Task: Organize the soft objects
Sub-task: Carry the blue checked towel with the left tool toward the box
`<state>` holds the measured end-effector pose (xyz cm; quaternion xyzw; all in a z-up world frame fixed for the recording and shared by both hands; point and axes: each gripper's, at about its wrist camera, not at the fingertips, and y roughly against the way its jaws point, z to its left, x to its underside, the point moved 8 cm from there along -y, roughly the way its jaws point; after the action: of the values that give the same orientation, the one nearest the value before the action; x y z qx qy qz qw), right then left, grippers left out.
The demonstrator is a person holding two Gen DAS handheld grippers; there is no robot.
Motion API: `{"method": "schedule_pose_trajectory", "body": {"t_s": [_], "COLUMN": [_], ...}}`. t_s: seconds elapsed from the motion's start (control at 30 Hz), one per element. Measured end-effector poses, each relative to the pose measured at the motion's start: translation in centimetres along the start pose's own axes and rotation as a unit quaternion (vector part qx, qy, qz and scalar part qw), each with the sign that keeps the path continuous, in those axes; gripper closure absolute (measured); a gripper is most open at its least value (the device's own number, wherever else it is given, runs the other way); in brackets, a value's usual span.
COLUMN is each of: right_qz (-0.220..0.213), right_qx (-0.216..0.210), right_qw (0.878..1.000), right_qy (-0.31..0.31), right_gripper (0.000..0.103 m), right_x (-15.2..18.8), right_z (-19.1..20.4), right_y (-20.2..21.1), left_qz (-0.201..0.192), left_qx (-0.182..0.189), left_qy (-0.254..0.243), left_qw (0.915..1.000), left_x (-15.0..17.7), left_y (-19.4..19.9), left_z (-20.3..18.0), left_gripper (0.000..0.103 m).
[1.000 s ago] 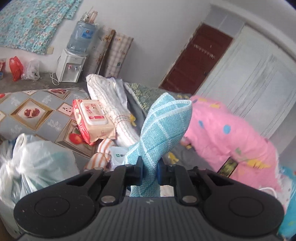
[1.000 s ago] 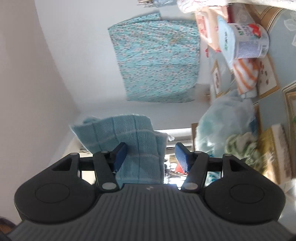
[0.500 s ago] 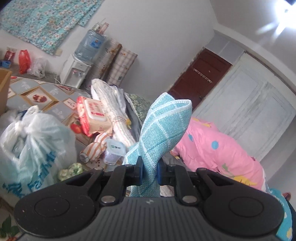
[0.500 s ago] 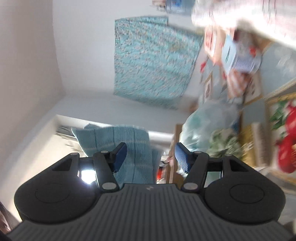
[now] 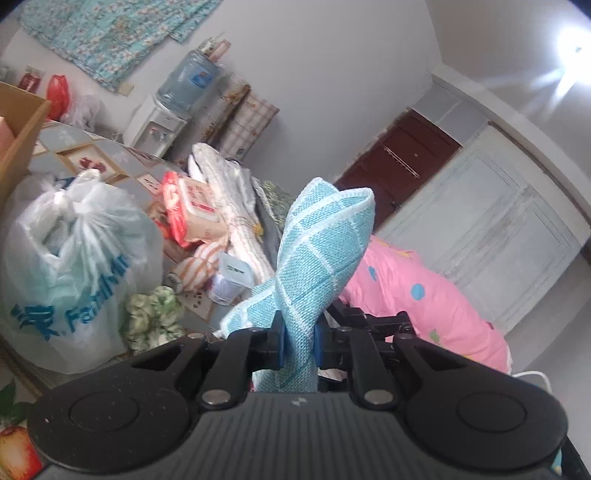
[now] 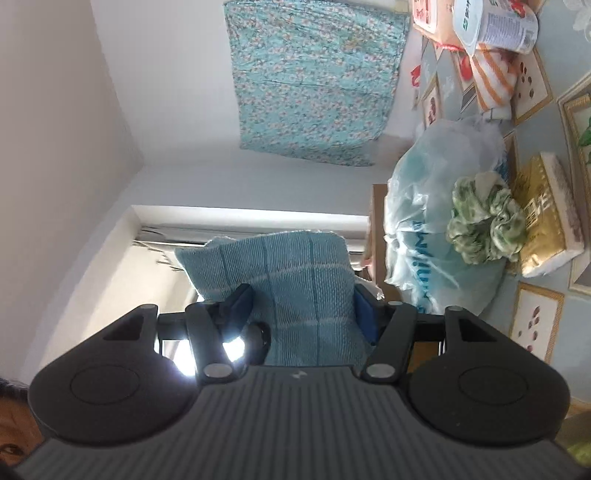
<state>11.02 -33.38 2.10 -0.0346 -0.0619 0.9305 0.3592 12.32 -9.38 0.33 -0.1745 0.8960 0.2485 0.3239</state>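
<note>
Across the far right of the left wrist view, a pale panelled wardrobe point(image 5: 491, 236) is filling the wall, with a dark red door point(image 5: 399, 162) to its left. Nearer, a pink spotted quilt point(image 5: 413, 295) is lying heaped at the right. On the far wall a turquoise flowered cloth point(image 5: 110, 33) is hanging, and a water dispenser point(image 5: 162, 110) with its blue bottle is standing below it. At the left a knotted plastic bag point(image 5: 70, 273) with blue lettering is sitting on the patterned tablecloth point(image 5: 74, 151), a green-and-white scrunchie point(image 5: 155, 314) is lying just beside it at its right, and farther back a pack of wipes point(image 5: 192, 210) is leaning next to an orange-striped cloth point(image 5: 199, 266) and a small white cup point(image 5: 229, 280).

The blue checked towel point(image 5: 317, 258) is being held up in the air, clear of the table and between the two grippers. The left gripper point(image 5: 298, 341) is pinching it tight, jaws narrow, the fabric bunching at the pads and fanning upward into a folded top.

Seen from the rolled right wrist view, the right gripper point(image 6: 303, 310) is standing about half open with the same towel point(image 6: 288, 280) lying between its fingers; the cloth is covering the pad on the right, while a gap is showing at the left pad, so whether it is gripping cannot be told.
</note>
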Motion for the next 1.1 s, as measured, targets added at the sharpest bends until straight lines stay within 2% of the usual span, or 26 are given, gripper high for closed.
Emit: {"method": "schedule_pose_trajectory", "body": {"t_s": [0.17, 0.27, 0.47, 0.7, 0.87, 0.93, 1.03, 1.1], "right_qz": [-0.022, -0.028, 0.010, 0.016, 0.023, 0.026, 0.033, 0.040], "right_qx": [0.023, 0.014, 0.008, 0.012, 0.017, 0.018, 0.025, 0.031], "right_qw": [0.999, 0.999, 1.000, 1.000, 1.000, 0.999, 0.999, 0.999], "right_qy": [0.021, 0.023, 0.004, -0.005, 0.002, 0.002, 0.008, 0.013], "right_gripper": [0.044, 0.044, 0.044, 0.044, 0.044, 0.044, 0.044, 0.045], "right_x": [-0.7, -0.9, 0.1, -0.1, 0.0, 0.1, 0.2, 0.3], "right_z": [0.4, 0.6, 0.1, -0.6, -0.4, -0.4, -0.5, -0.5], "right_y": [0.0, 0.2, -1.7, -2.4, -2.7, -2.7, -2.9, -3.2], "left_qz": [-0.028, -0.043, -0.018, 0.004, 0.021, 0.028, 0.037, 0.043], "left_qx": [-0.017, -0.038, -0.017, 0.014, 0.006, 0.001, -0.022, -0.045], "left_qy": [-0.007, -0.028, -0.022, -0.012, -0.006, -0.010, -0.021, -0.035], "left_qw": [0.9994, 0.9980, 0.9995, 0.9998, 0.9997, 0.9996, 0.9989, 0.9975], "left_x": [-0.4, -0.7, 0.1, 0.8, 1.2, 1.4, 1.5, 1.4], "left_y": [1.6, 2.1, 1.2, 1.1, 0.3, 0.2, -0.1, -0.2], "left_z": [0.7, 0.8, 1.1, 1.8, 2.5, 2.7, 2.8, 2.8], "left_gripper": [0.088, 0.088, 0.088, 0.087, 0.087, 0.080, 0.072, 0.072]}}
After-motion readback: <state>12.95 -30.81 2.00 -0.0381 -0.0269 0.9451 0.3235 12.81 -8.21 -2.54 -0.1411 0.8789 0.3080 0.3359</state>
